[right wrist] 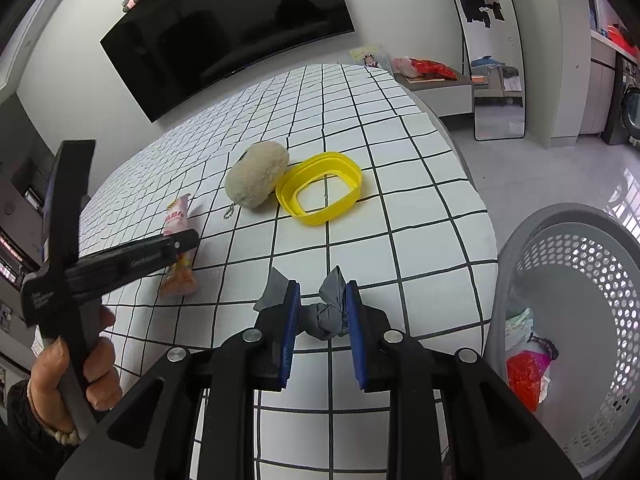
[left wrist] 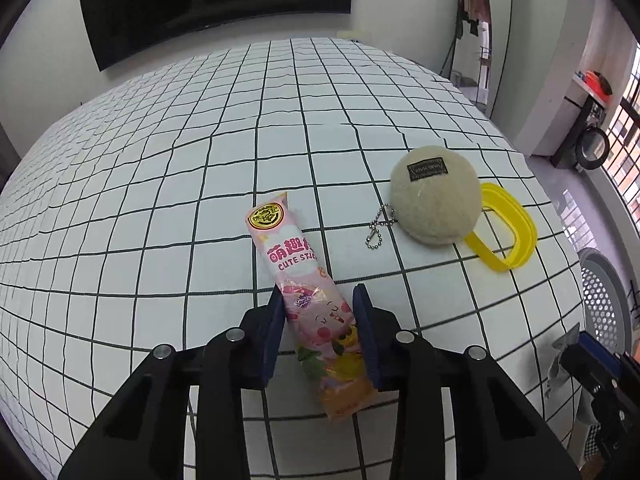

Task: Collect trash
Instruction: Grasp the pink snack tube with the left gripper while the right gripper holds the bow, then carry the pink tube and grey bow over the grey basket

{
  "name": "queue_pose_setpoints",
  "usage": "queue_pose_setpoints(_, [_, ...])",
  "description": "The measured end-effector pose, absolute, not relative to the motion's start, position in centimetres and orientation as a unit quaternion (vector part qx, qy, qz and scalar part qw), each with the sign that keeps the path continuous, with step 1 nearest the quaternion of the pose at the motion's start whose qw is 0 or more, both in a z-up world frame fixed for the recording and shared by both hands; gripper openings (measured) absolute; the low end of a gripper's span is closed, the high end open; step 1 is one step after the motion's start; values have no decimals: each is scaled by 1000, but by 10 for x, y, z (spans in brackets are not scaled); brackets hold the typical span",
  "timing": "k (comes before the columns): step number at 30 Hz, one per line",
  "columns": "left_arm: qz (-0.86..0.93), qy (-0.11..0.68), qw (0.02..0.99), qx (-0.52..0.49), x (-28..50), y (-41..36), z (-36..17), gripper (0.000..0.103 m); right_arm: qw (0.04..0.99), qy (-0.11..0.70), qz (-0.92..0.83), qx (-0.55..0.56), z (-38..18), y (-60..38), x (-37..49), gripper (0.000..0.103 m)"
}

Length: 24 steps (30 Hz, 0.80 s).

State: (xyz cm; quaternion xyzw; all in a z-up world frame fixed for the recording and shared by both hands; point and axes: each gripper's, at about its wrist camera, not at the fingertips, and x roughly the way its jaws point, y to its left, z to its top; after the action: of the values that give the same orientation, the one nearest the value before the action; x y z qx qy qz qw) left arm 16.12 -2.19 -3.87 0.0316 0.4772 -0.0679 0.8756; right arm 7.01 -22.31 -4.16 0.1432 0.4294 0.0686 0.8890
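- Left gripper [left wrist: 320, 300] sat low over the table with its jaws partly open on either side of the pink snack wrapper [left wrist: 308, 292]; I could see the left pad touching the wrapper's edge while a sliver of gap showed at the right pad, so I read it as straddling the wrapper rather than pinching it.
- That wrapper lay flat on the white grid-patterned tablecloth [left wrist: 160, 200], its gold-sealed end pointing away from me and its orange end nearest the camera.
- Right gripper [right wrist: 320, 296] had its blue pads clamped on a crumpled grey wrapper [right wrist: 326, 314], which was knotted in the middle with ends flaring out above the fingers.
- From the right wrist camera I saw the grey perforated laundry basket [right wrist: 580, 280] on the floor just off the table's right edge, already holding a red bag [right wrist: 524, 376] and some pale packaging (too blurred for me to name it).
- Further back on the table, a round beige plush keychain [left wrist: 436, 196] rested against a yellow plastic lid frame [left wrist: 516, 224], its ball chain [left wrist: 378, 226] trailing toward the pink wrapper.
- My left hand [right wrist: 76, 364] showed in the right view, wrapped round the left gripper's handle.
- On the wall behind hung a dark television [right wrist: 228, 28].
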Motion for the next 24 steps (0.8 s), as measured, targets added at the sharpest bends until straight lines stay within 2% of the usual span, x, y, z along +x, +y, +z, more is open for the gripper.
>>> queue_pose_setpoints(12, [-116, 433, 892, 60, 107, -43, -6, 33, 897, 415, 52, 143, -30, -230, 43, 23])
queue_pose_setpoints(24, [-220, 399, 883, 110, 68, -142, 14, 33, 907, 384, -28, 171, -20, -310, -13, 23])
